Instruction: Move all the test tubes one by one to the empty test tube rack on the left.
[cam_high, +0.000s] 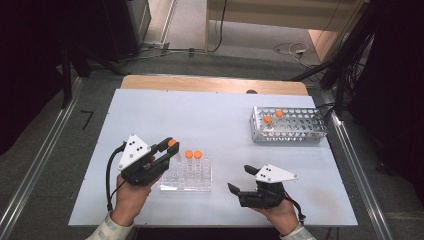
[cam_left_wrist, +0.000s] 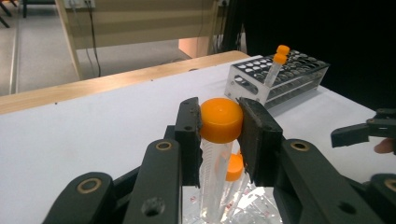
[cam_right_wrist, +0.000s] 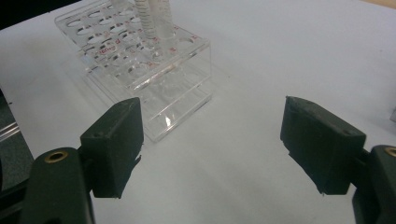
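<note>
Left gripper (cam_left_wrist: 219, 122) fingers clamped on orange-capped tube (cam_left_wrist: 221, 120) over clear rack (cam_high: 186, 176), right gripper (cam_right_wrist: 212, 144) fingers wide

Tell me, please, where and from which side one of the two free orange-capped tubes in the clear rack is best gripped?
Probably by the orange cap, coming from above with the jaws either side. The tube stands upright in the clear rack, so only the cap and upper body rise free, and a second tube stands close beside it. The left tool grips its tube at the cap in this way.

metal rack (cam_high: 295, 126) with two orange-capped tubes (cam_high: 273, 117) at far right of white table (cam_high: 210, 115)
</note>
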